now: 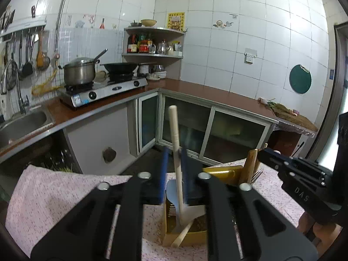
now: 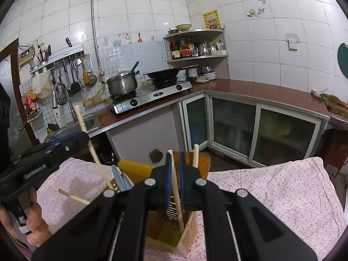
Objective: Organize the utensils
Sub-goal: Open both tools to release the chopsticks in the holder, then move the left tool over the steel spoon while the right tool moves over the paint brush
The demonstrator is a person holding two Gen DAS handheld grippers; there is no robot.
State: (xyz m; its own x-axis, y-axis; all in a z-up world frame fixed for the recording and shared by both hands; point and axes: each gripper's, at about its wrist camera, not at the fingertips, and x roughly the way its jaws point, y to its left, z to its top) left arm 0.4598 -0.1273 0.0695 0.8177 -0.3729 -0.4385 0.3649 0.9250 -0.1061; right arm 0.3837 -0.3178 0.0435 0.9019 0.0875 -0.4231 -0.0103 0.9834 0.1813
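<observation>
Left wrist view: left tool [image 1: 174, 163] slightly spread, pads flanking wooden spatula [image 1: 176, 152] standing in gold holder [image 1: 184, 238] on cloth-covered bench [image 1: 54, 193]. Only right wrist view shows right tool [image 2: 175, 169] pinching chopstick [image 2: 176, 195] upright over wooden holder [image 2: 189, 232]. Both tools angled downward.

Your left tool [image 1: 174, 163] blocks most of the gold utensil box [image 1: 184, 237] in the left wrist view, and the pale spatula [image 1: 176, 152] between its pads blurs near the blade. In the right wrist view your right tool [image 2: 175, 174] covers the wooden holder [image 2: 187, 237] top, so where the chopstick [image 2: 176, 195] ends inside stays hidden. Your hand [image 2: 32, 224] is cut off at the lower left edge. Shelf bottle [image 2: 176, 51] labels are too small to read.
</observation>
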